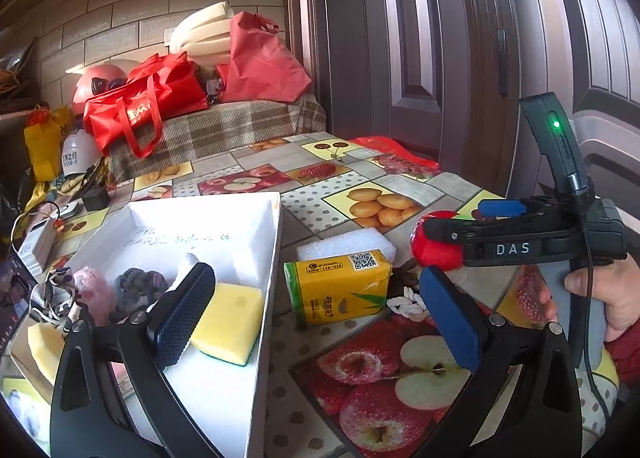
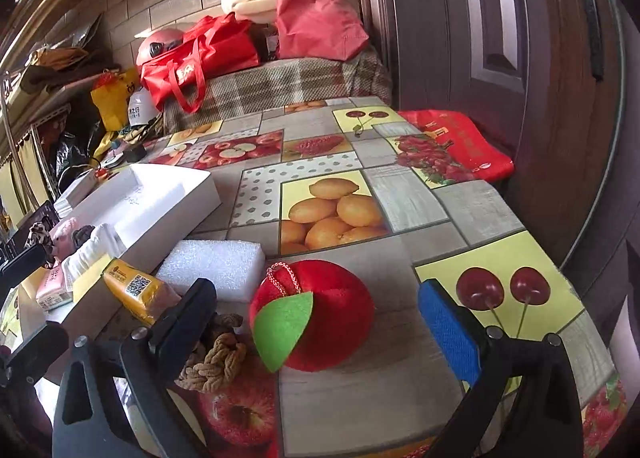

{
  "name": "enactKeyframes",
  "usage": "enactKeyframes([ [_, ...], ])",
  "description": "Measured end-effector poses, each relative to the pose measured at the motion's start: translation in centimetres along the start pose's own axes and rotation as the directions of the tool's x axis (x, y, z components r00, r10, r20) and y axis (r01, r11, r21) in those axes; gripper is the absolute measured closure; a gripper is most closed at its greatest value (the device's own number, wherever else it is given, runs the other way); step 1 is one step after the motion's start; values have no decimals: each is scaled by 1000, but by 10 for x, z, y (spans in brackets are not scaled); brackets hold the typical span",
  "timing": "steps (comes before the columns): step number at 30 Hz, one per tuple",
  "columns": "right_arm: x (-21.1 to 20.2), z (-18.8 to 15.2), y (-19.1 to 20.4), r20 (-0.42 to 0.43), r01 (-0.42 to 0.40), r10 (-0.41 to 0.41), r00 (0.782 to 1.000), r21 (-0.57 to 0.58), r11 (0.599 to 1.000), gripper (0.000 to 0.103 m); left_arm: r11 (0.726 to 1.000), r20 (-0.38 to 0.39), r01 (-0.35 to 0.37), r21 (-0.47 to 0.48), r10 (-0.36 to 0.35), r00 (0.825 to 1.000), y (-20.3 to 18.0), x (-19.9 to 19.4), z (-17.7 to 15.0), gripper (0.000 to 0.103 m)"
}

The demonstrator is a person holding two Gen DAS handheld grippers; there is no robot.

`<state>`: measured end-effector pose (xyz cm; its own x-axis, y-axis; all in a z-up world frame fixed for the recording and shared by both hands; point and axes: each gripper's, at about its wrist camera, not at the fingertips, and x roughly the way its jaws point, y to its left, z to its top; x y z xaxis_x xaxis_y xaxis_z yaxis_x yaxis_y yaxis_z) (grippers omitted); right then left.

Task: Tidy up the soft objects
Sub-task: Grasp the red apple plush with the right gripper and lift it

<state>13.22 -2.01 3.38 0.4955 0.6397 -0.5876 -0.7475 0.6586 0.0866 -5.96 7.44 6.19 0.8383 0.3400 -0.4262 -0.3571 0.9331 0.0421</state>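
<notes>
A red plush apple with a green felt leaf lies on the fruit-print tablecloth between the fingers of my open right gripper; the fingers do not touch it. It also shows in the left wrist view, partly behind the right gripper. My left gripper is open and empty above the white box edge. The box holds a yellow sponge, a pink scrunchie and a grey scrunchie. A yellow tissue pack, a white foam block and a beige knitted scrunchie lie beside the box.
A brown door stands close on the right. A red bag lies at the table's far right edge. Red bags and foam sit on a checked bench behind. Chargers and cables lie at the left.
</notes>
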Motion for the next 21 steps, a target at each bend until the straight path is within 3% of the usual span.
enactKeyframes([
  [5, 20, -4, -15, -111, -39, 47, 993, 73, 997, 15, 999, -55, -37, 22, 38, 998, -6, 14, 1, 0],
  [9, 19, -6, -25, -114, -93, 109, 987, 133, 987, 37, 998, -85, -51, 48, 54, 995, -12, 23, 2, 0],
  [14, 9, -6, -30, -77, -100, 115, 990, 172, 980, 39, 997, -99, -50, 57, 56, 994, -13, 26, 2, 0],
  [21, 6, -10, -56, -18, -153, 167, 986, 312, 938, 39, 999, -91, -28, -20, 26, 995, -2, 35, 8, 0],
])
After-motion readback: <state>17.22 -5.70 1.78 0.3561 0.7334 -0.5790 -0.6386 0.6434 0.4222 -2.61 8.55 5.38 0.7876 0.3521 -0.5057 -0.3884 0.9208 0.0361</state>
